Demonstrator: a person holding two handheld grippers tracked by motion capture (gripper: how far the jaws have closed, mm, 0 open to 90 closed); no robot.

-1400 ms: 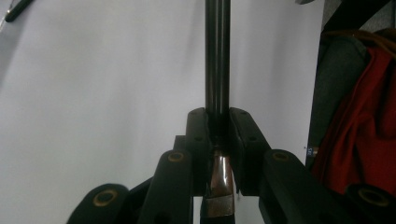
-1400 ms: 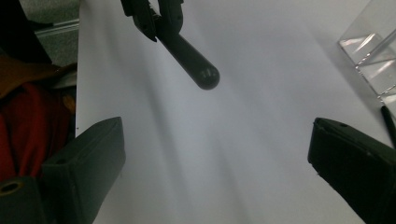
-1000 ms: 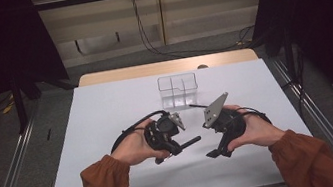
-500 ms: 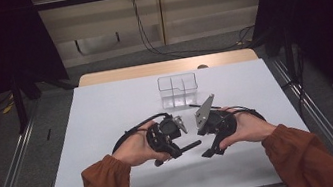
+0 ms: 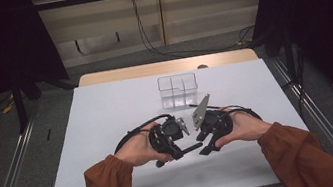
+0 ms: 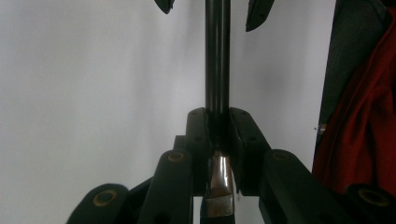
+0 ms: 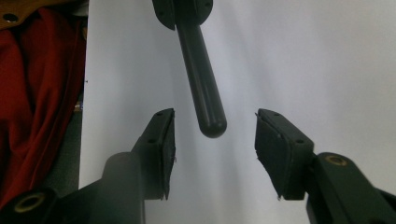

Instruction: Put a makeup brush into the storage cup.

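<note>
White bench (image 5: 107, 113), grey floor and dark curtains around it; a clear divided box (image 5: 178, 90) stands toward the far edge, contents not discernible. Left gripper (image 5: 173, 145) is clamped on a dark rod-like tool (image 6: 217, 60), whose brownish-silver rear end (image 6: 219, 184) appears between the jaws in the left gripper view, its identity unclear. Right gripper (image 7: 212, 154) is spread wide, the tool's rounded tip (image 7: 211, 125) just before its pads, apart from both.

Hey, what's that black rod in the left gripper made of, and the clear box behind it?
The black rod looks like glossy plastic or coated metal: a light streak runs down its smooth shaft, held by the left gripper. The clear box seems to be transparent hard plastic, perhaps acrylic: the table shows through its thin walls.
</note>
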